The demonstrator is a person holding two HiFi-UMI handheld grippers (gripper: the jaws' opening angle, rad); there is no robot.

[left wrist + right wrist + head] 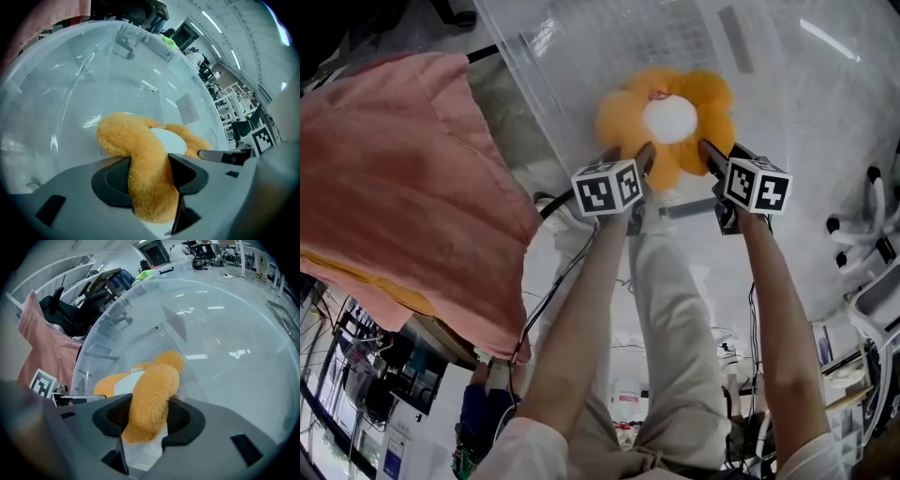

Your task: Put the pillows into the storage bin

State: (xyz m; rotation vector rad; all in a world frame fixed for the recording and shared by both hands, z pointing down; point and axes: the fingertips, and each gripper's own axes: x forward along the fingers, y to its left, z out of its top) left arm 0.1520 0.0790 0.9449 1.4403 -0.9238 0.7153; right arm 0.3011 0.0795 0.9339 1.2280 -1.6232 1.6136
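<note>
Pillow hanging over the storage bin, held at both sides.
The pillow (670, 127) is hanging within the storage bin's (797, 84) outline, the left gripper (626, 157) pinching its left lobe between its fingers (112, 180) and the right gripper (724, 157) pinching its right lobe; a fabric (403, 206) is lying left of the bin.

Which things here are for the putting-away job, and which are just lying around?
For the job:
- orange flower pillow
- clear storage bin
- left gripper and right gripper, both pinching the pillow

Just lying about:
- pink cloth
- black chair
</note>
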